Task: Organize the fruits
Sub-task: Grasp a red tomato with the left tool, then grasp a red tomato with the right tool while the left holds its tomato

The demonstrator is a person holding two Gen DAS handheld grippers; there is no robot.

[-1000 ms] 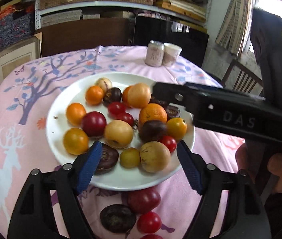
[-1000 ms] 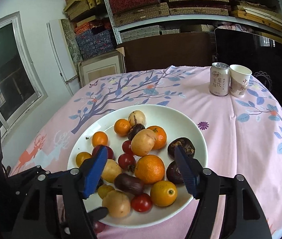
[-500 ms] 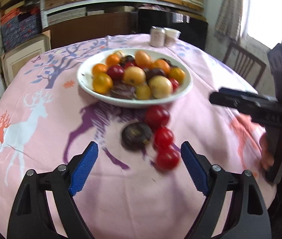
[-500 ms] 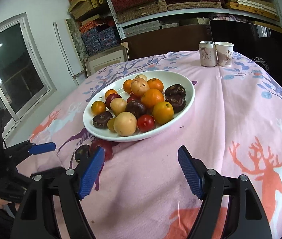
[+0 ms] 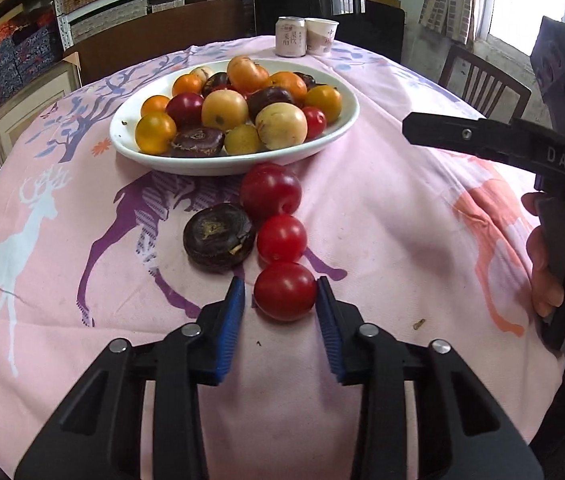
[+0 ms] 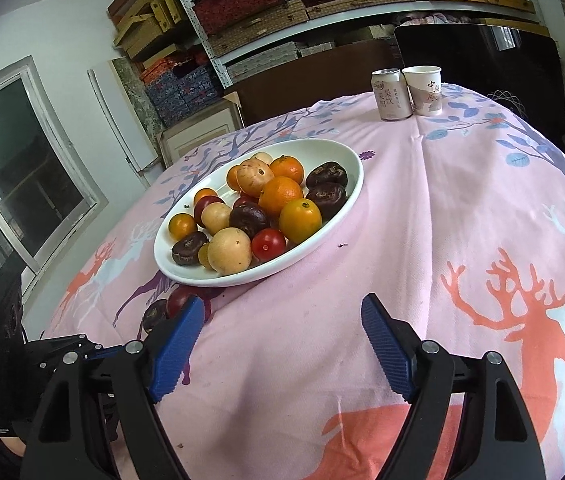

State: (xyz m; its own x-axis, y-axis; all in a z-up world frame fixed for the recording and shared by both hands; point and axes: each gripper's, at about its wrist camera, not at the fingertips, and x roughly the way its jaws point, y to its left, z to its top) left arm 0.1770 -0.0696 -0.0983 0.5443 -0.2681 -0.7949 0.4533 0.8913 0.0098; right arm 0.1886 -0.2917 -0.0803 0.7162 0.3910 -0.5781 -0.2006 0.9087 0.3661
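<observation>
left gripper [image 5: 280, 300]: jaws closing around the nearest red tomato [image 5: 284, 291], lower centre, right pad touching, left just off | right gripper [image 6: 282, 332]: opening, empty | tip: squeeze gently, lift straight, avoid neighbouring tomato [image 5: 281, 239]

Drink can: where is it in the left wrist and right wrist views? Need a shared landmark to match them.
Left wrist: the drink can stands top centre, at the table's far edge, behind the white plate.
Right wrist: the drink can stands upper right of centre, beyond the plate.
Shared landmark: the paper cup right beside it, on its right in both views.
</observation>
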